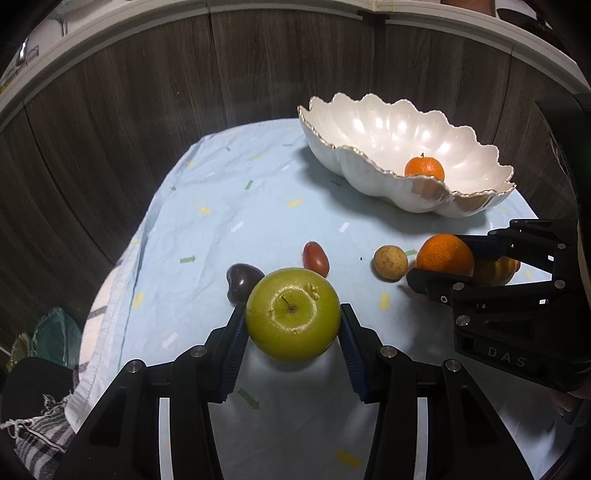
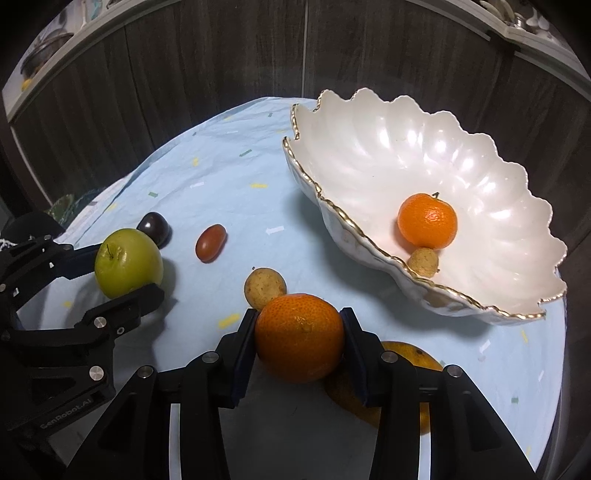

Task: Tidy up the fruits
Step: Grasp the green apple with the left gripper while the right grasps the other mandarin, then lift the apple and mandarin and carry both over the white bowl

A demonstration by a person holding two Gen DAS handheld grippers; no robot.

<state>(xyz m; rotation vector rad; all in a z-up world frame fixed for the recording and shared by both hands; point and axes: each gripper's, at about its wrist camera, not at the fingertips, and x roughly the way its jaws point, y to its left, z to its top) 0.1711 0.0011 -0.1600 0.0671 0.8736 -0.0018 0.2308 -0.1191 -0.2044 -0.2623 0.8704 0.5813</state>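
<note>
Right wrist: bowl holds mandarin, longan.

Round counter under a wrinkled pale-blue cloth with small coloured arrow marks. Behind it, dark wood-grain wall panels with vertical seams, capped by a white ledge. Cluttered shelf items above the ledge, too blurred to identify. Striped fabric hanging off lower left edge. Soft overhead light, slight glare.
</note>
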